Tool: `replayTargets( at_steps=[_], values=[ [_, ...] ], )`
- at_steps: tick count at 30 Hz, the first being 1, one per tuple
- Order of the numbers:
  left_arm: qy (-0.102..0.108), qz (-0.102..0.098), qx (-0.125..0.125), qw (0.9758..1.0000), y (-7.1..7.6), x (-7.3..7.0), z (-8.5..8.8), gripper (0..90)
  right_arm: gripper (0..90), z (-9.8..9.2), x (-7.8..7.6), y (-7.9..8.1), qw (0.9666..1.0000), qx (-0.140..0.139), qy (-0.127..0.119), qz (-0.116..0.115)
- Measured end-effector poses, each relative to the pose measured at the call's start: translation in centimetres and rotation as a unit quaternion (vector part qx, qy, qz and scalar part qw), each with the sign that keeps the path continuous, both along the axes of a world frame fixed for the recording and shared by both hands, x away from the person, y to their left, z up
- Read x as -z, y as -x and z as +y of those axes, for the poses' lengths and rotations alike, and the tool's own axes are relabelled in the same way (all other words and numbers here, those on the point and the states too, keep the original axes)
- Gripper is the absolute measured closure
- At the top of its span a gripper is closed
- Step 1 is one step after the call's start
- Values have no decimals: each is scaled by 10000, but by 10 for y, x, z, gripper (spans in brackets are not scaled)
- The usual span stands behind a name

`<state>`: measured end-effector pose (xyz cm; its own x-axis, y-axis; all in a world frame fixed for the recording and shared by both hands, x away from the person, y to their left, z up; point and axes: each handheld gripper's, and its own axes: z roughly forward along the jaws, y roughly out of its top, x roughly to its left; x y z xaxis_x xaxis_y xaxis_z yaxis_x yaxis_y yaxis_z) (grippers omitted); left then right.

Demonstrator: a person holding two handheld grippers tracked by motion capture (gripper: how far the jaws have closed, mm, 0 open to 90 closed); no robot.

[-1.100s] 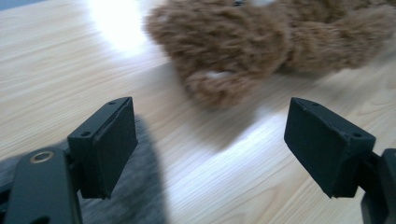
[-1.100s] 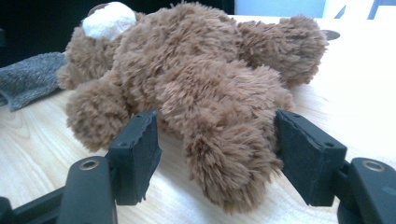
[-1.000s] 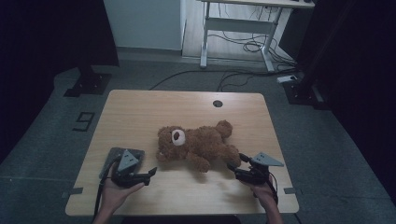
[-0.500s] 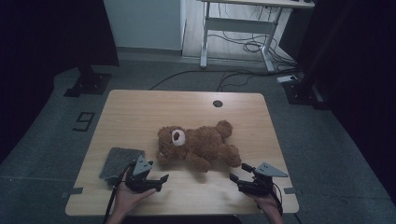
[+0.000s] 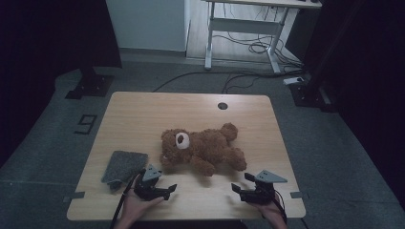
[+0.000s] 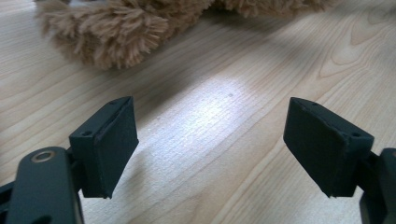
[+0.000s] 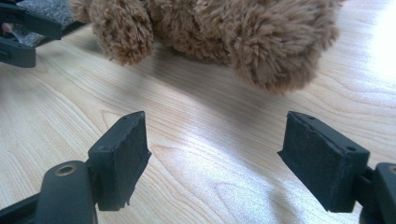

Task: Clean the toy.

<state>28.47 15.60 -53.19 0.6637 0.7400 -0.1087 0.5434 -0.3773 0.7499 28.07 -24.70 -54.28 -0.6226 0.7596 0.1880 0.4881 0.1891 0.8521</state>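
1. Left gripper [image 5: 168, 189]: jaws spread wide, nothing between them, low over the table [image 5: 143, 114].
2. Right gripper [image 5: 241, 182]: jaws also wide apart, empty.
3. Teddy bear [image 5: 203, 150] lies just ahead of both grippers, between them, touching neither.
4. Grey cloth [image 5: 124, 164] sits just behind and beside the left gripper, near the table's front edge.

Left tool [image 5: 165, 189] and right tool [image 5: 241, 184] both gape wide, empty.

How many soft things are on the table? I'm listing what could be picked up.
2: a brown teddy bear lying mid-table, and a grey cloth flat near the front left, beside the left gripper.
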Motion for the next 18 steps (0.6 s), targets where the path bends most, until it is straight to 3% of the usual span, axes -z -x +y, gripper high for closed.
replayTargets(
  at_steps=[18],
  values=[
    [-75,18,-11,10000,2,1,0,177,225,-1,0,0,10000,42,-6,-65]
  ],
)
